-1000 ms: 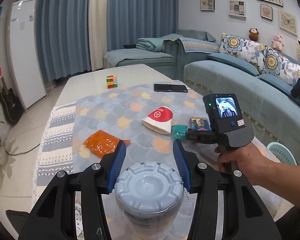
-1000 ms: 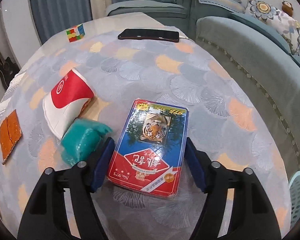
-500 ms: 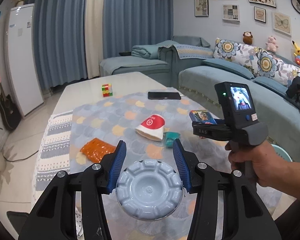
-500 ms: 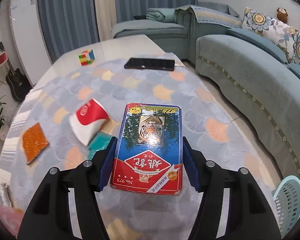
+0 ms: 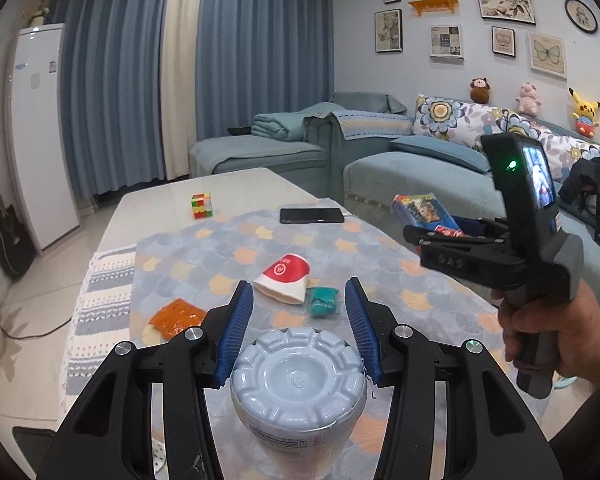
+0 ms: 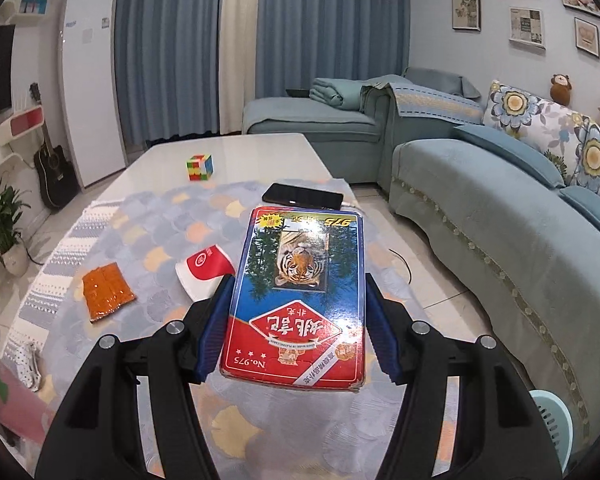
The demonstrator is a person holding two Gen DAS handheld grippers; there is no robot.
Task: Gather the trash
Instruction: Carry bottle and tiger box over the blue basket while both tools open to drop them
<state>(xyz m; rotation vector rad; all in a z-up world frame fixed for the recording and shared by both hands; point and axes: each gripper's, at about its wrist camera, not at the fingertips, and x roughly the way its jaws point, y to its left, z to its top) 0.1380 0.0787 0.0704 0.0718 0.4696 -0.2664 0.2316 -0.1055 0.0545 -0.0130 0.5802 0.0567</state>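
Observation:
My left gripper (image 5: 298, 300) is shut on a pale blue plastic bottle (image 5: 298, 384), its base toward the camera, held above the table. My right gripper (image 6: 300, 292) is shut on a red and blue card box with a tiger picture (image 6: 300, 300), lifted well above the table; it also shows in the left wrist view (image 5: 424, 212). On the patterned cloth lie a crushed red and white paper cup (image 5: 284, 278), a teal crumpled wad (image 5: 322, 300) and an orange wrapper (image 5: 176, 316). The cup (image 6: 204, 272) and wrapper (image 6: 106, 292) show in the right wrist view too.
A black phone (image 6: 302, 196) and a colour cube (image 6: 199, 167) lie at the far end of the table (image 6: 240, 156). A blue sofa (image 6: 500, 216) runs along the right. A light blue basket (image 6: 550, 420) stands on the floor at lower right.
Both grippers have risen from the table. The right one lifted the card box off the cloth; the left one carried the bottle up and tilted more level.

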